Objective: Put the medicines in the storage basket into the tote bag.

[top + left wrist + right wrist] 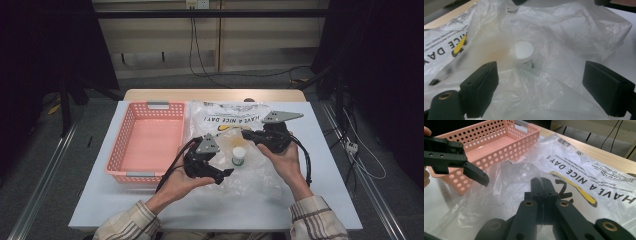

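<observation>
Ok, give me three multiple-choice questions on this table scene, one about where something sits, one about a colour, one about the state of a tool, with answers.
1. Where does the small white-capped jar stand?
A. In the basket
B. Among the folds of the clear plastic bag
C. On the floor

2. What colour is the basket?
A. Blue
B. Green
C. Pink

3. How do the jaws of the left tool stand?
A. Wide apart
B. Closed on the jar
C. Closed on the basket rim

Answers:
1 B, the high view shows the jar on the bag between the two tools.
2 C, its perforated walls are pink.
3 A, the left gripper view shows both jaws spread, with the jar beyond them; the right tool has its jaws together on bag film.
</observation>
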Tool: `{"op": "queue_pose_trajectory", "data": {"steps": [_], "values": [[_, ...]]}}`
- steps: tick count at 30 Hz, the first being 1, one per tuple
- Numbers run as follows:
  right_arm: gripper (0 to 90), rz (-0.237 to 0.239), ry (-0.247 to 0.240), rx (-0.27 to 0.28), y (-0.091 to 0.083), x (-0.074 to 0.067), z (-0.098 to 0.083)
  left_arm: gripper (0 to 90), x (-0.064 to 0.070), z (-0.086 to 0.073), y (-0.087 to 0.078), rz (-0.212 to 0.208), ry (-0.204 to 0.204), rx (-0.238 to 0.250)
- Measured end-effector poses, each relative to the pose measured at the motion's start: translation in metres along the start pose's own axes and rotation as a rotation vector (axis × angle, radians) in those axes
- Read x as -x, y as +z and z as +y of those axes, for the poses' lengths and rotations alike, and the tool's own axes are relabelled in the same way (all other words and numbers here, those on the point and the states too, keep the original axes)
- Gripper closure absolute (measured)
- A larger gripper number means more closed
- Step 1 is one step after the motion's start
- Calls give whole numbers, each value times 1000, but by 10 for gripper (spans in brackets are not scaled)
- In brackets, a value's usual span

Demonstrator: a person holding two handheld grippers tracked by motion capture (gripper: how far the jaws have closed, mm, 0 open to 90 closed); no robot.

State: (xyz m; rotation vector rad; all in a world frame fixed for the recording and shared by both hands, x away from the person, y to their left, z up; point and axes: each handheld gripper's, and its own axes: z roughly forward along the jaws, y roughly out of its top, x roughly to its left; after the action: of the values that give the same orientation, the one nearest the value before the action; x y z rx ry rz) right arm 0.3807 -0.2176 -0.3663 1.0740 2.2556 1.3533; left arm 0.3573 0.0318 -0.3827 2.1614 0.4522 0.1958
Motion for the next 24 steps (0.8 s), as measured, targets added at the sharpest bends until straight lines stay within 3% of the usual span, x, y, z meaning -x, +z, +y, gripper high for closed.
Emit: {"op": "queue_pose_trajectory", "data": {"steps": [9,12,16,19,22,24], "values": [[900,2,-1,-35,-2,-3,-11,123,2,-4,-25,22,22,37],[896,12,-1,-38,-4,-5,-13,126,1,-7,-32,55,0,46],[740,9,-2,-55,-6,-8,-15,125,-4,-10,-39,83,-20,54],[537,-23,1,-48,-11,-12,-17,115,-5,-13,-46,95,-23,59],[435,-44,-3,-35,-23,-16,-20,106,-2,-13,-53,138,-8,20],[364,-70,0,-34,-32,-18,-21,91,-1,-14,-58,122,-13,29]]}}
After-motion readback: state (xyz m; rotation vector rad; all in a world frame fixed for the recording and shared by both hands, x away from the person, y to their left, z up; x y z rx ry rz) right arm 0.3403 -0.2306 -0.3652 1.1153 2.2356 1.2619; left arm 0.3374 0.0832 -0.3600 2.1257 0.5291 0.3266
